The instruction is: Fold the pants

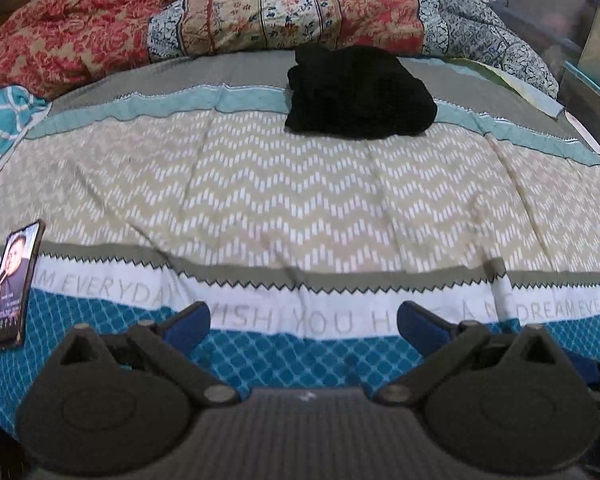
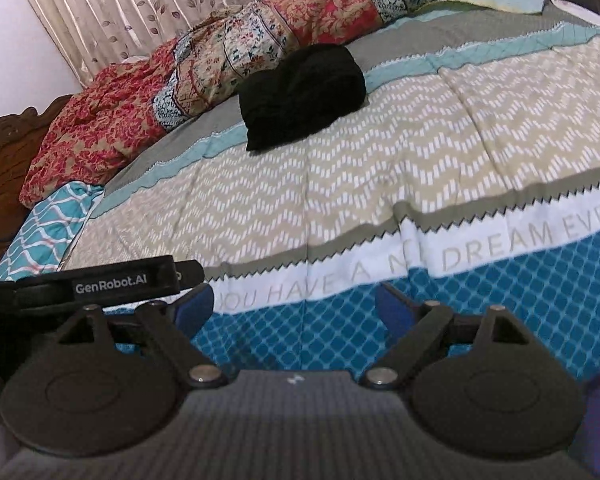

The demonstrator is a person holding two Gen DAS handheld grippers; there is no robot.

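Left gripper (image 1: pixel 304 316) and right gripper (image 2: pixel 294 304) both spread wide, empty; folded black pants (image 1: pixel 358 92) upper centre on bedspread (image 1: pixel 260 184)

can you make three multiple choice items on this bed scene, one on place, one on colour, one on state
1. Where does the folded bundle of pants lie?
A. far part of the patterned bedspread
B. on the floor
C. between the jaws

2. What colour are the pants?
A. red
B. black
C. white

3. How do the left gripper and right gripper stand?
A. both clamped on cloth
B. one shut
C. both open, empty

Key: A, they rest near the crumpled floral quilt; B, uniformly dark; C, only bedspread shows between blue pads.
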